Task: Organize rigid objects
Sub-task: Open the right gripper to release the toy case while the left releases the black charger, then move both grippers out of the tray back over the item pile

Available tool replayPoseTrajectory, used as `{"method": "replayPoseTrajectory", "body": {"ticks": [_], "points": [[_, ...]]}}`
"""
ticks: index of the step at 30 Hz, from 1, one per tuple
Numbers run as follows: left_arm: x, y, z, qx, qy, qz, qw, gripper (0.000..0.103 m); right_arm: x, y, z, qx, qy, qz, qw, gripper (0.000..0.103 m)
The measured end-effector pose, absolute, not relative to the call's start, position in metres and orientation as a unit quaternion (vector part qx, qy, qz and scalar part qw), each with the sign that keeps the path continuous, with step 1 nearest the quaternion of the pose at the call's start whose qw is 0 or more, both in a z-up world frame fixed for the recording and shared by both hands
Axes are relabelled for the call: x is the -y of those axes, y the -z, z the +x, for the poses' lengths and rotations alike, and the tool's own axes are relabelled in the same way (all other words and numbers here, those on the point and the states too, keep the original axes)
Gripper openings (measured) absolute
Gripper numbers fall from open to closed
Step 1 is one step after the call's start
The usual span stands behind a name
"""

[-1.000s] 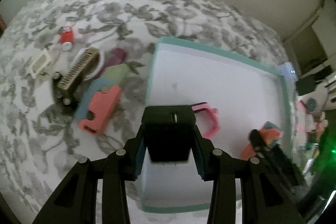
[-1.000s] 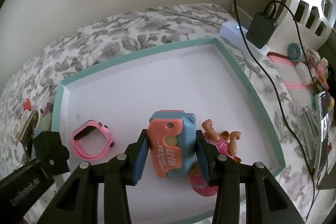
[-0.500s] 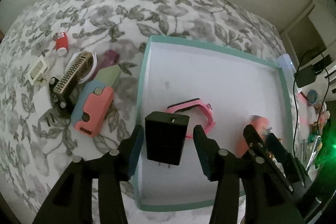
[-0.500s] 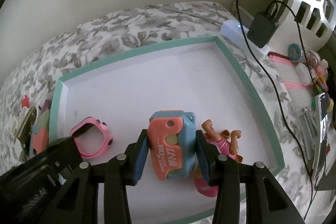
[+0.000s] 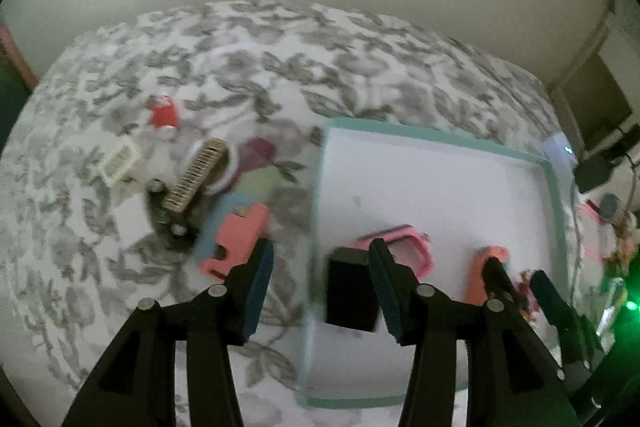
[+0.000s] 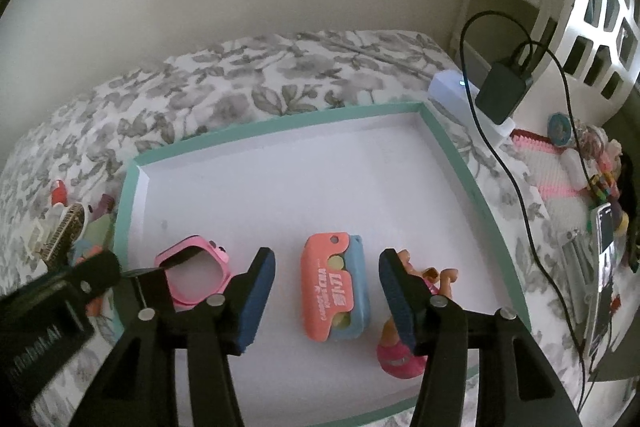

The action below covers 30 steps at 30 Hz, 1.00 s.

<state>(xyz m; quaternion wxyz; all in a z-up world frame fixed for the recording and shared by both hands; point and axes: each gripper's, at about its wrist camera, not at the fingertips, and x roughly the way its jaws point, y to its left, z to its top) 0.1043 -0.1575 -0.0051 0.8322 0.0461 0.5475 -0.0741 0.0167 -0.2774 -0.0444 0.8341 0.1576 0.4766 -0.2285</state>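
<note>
Orange-blue case [image 6: 335, 287] between spread right claw [image 6: 327, 301] fingers.

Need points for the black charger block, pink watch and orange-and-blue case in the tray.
Black charger block [image 5: 352, 293]: left wrist view, front face.
Pink watch [image 6: 218, 254]: right wrist view, watch body.
Orange-and-blue case [image 6: 328, 287]: right wrist view, orange top face.

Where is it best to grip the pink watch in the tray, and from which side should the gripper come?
Grip the pink watch across its thicker face block, coming from above. It lies flat in the tray as an open loop, so the thin band would probably flex.
</note>
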Motion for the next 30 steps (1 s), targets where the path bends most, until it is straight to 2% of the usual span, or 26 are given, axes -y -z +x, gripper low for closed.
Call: {"method": "replayPoseTrajectory", "body": {"ticks": [2,4,6,7,8,9,11,16,18,23,25,26,30], "points": [[0.150,0.004,0.107,-0.545,0.057,0.046,0.835,0.051,0.276,0.045,0.018,-0.476,0.223,0.156,0.836,0.061],[0.142,0.005,0.110,-0.543,0.037,0.047,0.838,0.051,0.273,0.045,0.019,-0.477,0.220,0.149,0.838,0.069],[0.136,0.007,0.113,-0.543,0.022,0.050,0.838,0.053,0.270,0.046,0.021,-0.477,0.216,0.143,0.840,0.070],[0.132,0.009,0.115,-0.543,0.009,0.053,0.838,0.058,0.269,0.045,0.021,-0.478,0.214,0.141,0.840,0.070],[0.129,0.010,0.116,-0.542,0.000,0.054,0.839,0.072,0.268,0.045,0.022,-0.477,0.212,0.138,0.841,0.071],[0.125,0.011,0.117,-0.541,-0.009,0.054,0.840,0.078,0.267,0.045,0.022,-0.477,0.212,0.135,0.842,0.075],[0.120,0.013,0.119,-0.541,-0.021,0.053,0.839,0.078,0.266,0.046,0.023,-0.476,0.211,0.129,0.844,0.081],[0.107,0.017,0.124,-0.542,-0.040,0.050,0.838,0.078,0.263,0.047,0.024,-0.476,0.206,0.124,0.846,0.086],[0.103,0.018,0.125,-0.540,-0.046,0.047,0.839,0.078,0.261,0.047,0.024,-0.475,0.205,0.120,0.847,0.091],[0.093,0.018,0.128,-0.534,-0.059,0.047,0.842,0.079,0.262,0.047,0.024,-0.472,0.203,0.123,0.849,0.097],[0.090,0.017,0.129,-0.532,-0.061,0.044,0.843,0.083,0.262,0.047,0.024,-0.472,0.203,0.122,0.849,0.101],[0.089,0.016,0.130,-0.531,-0.062,0.042,0.844,0.089,0.261,0.046,0.024,-0.471,0.201,0.123,0.850,0.102],[0.083,0.013,0.131,-0.524,-0.061,0.040,0.849,0.091,0.260,0.046,0.024,-0.469,0.197,0.124,0.852,0.103]]}}
